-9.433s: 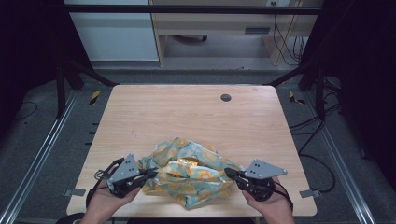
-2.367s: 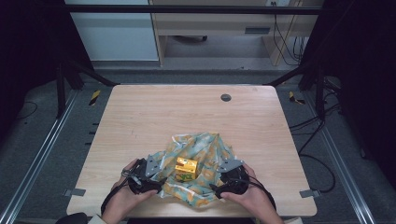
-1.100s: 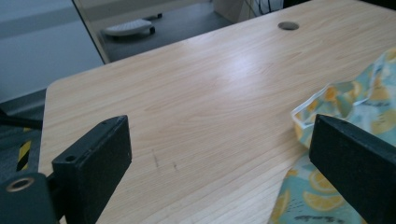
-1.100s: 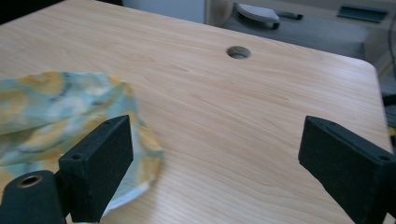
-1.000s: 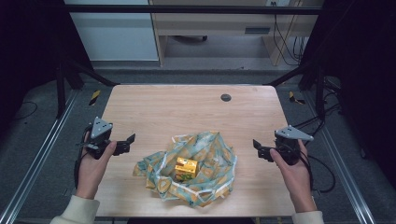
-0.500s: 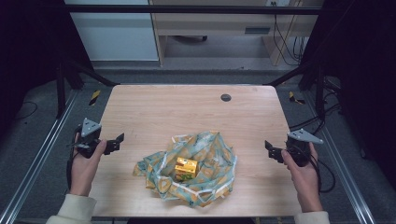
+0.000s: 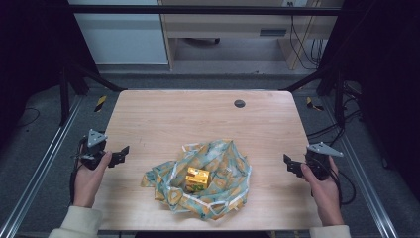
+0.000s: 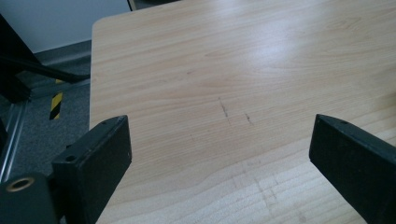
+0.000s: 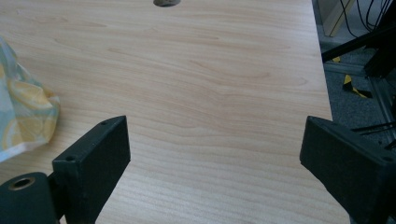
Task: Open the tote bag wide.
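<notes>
Looks basically done: cloth (image 7: pixel 198 183) spread open lower middle, yellow box (image 7: pixel 197 178) exposed, both tongs (image 7: pixel 120 154) (image 7: pixel 288 164) wide open, empty.

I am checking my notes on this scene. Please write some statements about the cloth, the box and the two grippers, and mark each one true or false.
1. The left gripper holds the patterned cloth. False: it is apart from it, jaws open.
2. A small yellow box sits on the cloth. True.
3. The right gripper is open. True.
4. The box stands on the bare table. False: the cloth lies under it.
</notes>
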`<state>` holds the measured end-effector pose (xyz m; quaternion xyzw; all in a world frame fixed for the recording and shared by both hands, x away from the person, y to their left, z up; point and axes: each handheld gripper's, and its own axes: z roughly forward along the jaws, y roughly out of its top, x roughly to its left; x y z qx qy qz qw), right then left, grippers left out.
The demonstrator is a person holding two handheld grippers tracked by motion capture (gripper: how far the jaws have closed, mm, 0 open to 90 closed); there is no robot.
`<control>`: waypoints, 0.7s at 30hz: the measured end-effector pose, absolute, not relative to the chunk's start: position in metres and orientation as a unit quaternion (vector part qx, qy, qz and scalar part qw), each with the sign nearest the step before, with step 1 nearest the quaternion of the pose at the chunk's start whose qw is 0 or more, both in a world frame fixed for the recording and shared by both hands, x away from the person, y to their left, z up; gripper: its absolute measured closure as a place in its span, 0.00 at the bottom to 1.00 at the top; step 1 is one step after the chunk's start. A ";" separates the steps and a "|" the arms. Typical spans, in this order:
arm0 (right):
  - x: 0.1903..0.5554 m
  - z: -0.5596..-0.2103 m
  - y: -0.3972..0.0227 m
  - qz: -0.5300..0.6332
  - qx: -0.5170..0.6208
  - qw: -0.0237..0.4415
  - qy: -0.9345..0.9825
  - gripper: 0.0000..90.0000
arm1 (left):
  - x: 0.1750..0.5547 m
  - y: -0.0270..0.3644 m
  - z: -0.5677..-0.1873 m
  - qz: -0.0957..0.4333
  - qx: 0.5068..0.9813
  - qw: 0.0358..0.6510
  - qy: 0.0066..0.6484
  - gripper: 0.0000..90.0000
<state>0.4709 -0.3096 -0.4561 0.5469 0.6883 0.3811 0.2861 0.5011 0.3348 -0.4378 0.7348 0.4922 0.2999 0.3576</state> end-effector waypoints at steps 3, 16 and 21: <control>0.470 -0.460 -0.311 0.380 0.548 0.281 0.690 0.09 | 0.502 0.334 -0.442 0.299 0.743 0.346 0.489 0.06; 0.469 -0.479 -0.298 0.359 0.527 0.256 0.727 0.09 | 0.504 0.328 -0.457 0.282 0.770 0.317 0.475 0.06; 0.468 -0.484 -0.289 0.353 0.519 0.241 0.740 0.09 | 0.504 0.326 -0.462 0.277 0.775 0.313 0.473 0.06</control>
